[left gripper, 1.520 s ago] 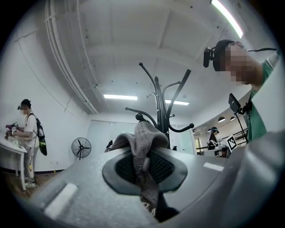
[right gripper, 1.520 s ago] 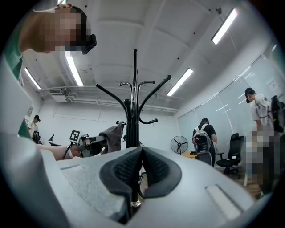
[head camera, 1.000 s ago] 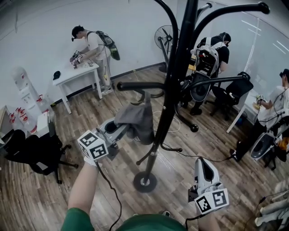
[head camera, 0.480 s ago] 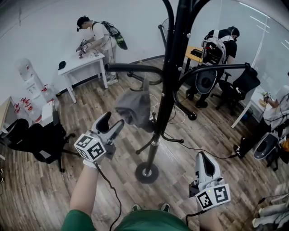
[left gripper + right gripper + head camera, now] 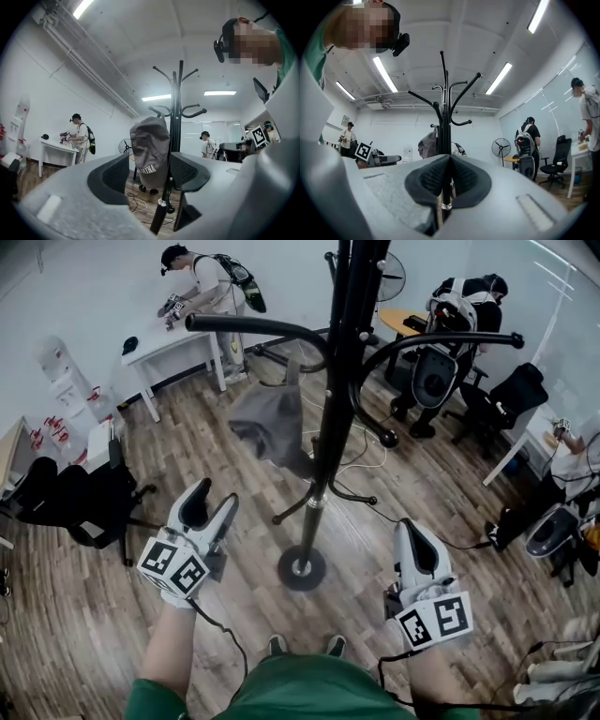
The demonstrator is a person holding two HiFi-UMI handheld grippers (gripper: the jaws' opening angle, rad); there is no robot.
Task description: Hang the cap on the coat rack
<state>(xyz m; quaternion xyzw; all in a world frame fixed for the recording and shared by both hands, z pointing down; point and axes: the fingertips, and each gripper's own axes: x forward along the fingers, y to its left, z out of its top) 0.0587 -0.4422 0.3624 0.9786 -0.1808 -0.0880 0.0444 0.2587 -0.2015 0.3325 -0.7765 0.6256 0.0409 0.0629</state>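
**Cap on the rack, left gripper drawn clear**

Since a second ago the left gripper (image 5: 214, 498) has pulled back from the cap (image 5: 272, 423), where it then sat close against the cloth. It is now lower and nearer the person, well apart from the cap.

The wood floor (image 5: 216, 615) fills most of the head view. The black coat rack (image 5: 328, 409) stands in the middle of it on a round base (image 5: 302, 568). One curved arm (image 5: 253, 326) reaches out to the left from the pole.

At the back left a person (image 5: 211, 282) bends over a white table (image 5: 164, 348), and a black office chair (image 5: 80, 507) sits at the left edge.

The grey cap hangs from that curved arm, just beside the pole on its left and clear of the floor. In the left gripper view the cap (image 5: 150, 150) shows white lettering low on the cloth. It hangs in front of the rack (image 5: 176, 117), beyond the jaws and not within them.

The left gripper's jaws stand apart and are closing, with nothing between the pads. The right gripper (image 5: 411, 526) is held low to the right of the base. Its jaws are pressed together and empty, and the rack (image 5: 445, 112) and cap (image 5: 427, 143) are far beyond them.
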